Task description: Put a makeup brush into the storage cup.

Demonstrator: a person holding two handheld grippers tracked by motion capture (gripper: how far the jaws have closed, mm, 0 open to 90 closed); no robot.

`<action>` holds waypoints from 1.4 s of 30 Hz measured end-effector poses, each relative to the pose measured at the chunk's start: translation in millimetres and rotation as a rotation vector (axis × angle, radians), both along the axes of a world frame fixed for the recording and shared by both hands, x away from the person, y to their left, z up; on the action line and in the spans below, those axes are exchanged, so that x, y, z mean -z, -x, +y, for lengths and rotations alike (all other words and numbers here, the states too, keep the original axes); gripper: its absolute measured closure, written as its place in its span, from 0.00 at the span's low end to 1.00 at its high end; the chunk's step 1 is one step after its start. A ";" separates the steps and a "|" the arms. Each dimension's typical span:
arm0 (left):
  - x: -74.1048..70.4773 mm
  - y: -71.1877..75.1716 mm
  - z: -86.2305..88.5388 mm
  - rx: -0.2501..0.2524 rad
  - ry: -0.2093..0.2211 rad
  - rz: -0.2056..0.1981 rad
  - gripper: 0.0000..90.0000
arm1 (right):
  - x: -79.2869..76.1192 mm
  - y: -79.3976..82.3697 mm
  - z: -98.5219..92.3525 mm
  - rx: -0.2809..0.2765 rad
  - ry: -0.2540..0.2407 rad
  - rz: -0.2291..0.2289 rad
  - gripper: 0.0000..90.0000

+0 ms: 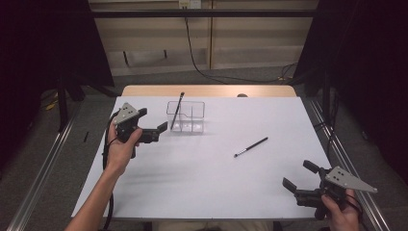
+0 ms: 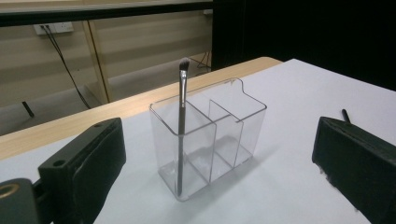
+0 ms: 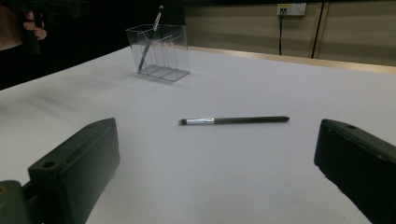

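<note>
Clear plastic makes the little holder, which stands on the white bench and has a few slots. One makeup brush already stands in its end slot, bristles up. A second makeup brush lies flat on the bench, well apart from the holder, toward the right side.

The right tongs are wide open and hold nothing. They point at the lying brush, which sits between the two jaws but farther off. The left tongs are wide open too, just beside the holder.

I think the next job is picking up the flat brush. Go down low, pinch the thin black handle near its middle, and squeeze gently so it does not roll away.
</note>
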State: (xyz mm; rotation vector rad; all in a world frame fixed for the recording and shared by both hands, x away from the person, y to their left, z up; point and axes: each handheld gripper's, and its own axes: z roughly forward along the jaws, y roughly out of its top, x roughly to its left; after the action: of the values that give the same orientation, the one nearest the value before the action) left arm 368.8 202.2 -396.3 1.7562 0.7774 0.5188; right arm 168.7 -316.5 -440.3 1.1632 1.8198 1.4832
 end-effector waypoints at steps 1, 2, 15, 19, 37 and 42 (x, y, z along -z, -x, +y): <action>0.5 1.9 0.7 0.010 0.002 -0.002 0.03 | 0.0 0.0 0.1 0.000 0.001 0.001 0.00; 1.4 3.4 0.7 0.018 0.011 -0.003 0.03 | 0.1 0.0 0.3 0.002 0.000 0.003 0.00; 8.5 28.6 6.5 -0.002 0.000 -0.011 0.03 | -0.1 1.1 -0.9 0.006 0.000 0.000 0.00; 12.8 38.3 10.6 -0.020 0.001 0.001 0.03 | 0.0 1.0 -0.9 0.009 -0.001 0.002 0.00; 21.2 83.5 24.8 -0.045 0.007 -0.023 0.02 | 0.0 0.9 -0.4 0.009 0.001 0.002 0.00; 31.0 90.8 30.2 -0.060 0.002 -0.008 0.02 | 0.1 0.5 -0.5 0.013 0.001 0.003 0.00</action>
State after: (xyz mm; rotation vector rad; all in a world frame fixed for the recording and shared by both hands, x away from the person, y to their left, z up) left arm 278.0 232.4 -427.3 1.7320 0.8266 0.5639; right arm 168.2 -317.0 -440.4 1.1749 1.8109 1.4742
